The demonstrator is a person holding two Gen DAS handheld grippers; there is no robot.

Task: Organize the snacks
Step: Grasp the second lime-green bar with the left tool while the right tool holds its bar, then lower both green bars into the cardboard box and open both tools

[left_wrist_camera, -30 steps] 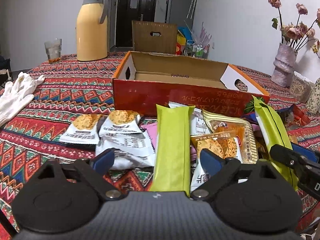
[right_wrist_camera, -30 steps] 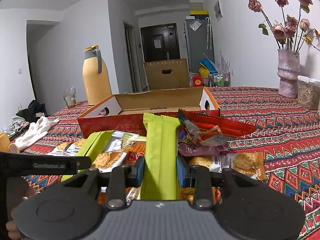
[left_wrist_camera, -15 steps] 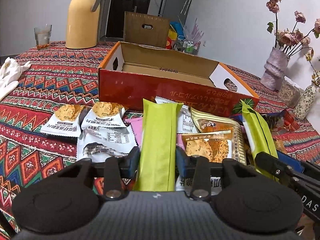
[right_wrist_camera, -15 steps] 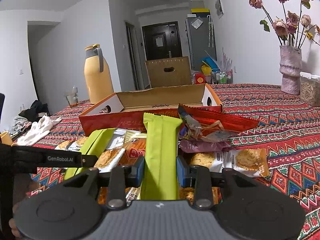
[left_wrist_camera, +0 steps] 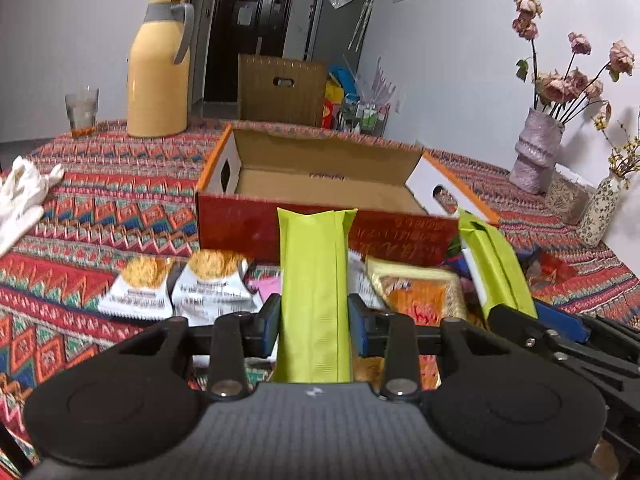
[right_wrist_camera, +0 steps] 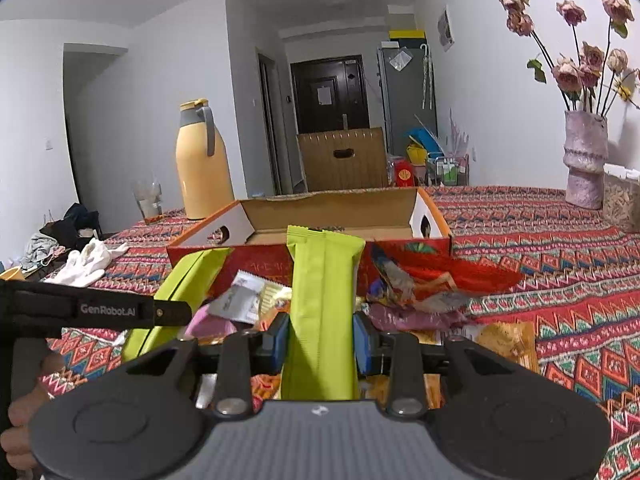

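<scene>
A tabletop [left_wrist_camera: 120, 216] under a red zigzag-patterned cloth fills the lower half of both views, strewn with snack packets before an open red cardboard box [left_wrist_camera: 320, 224] at centre. The left gripper [left_wrist_camera: 314, 320] has its fingers closing, pinching a lime-green snack bar [left_wrist_camera: 314, 288]; the right gripper [right_wrist_camera: 322, 338] pinches a second lime-green bar [right_wrist_camera: 322, 304]. A yellow thermos jug [left_wrist_camera: 158, 72] stands upper left, a vase of dried roses [right_wrist_camera: 584, 160] right, a dark door [right_wrist_camera: 330, 92] behind.
</scene>
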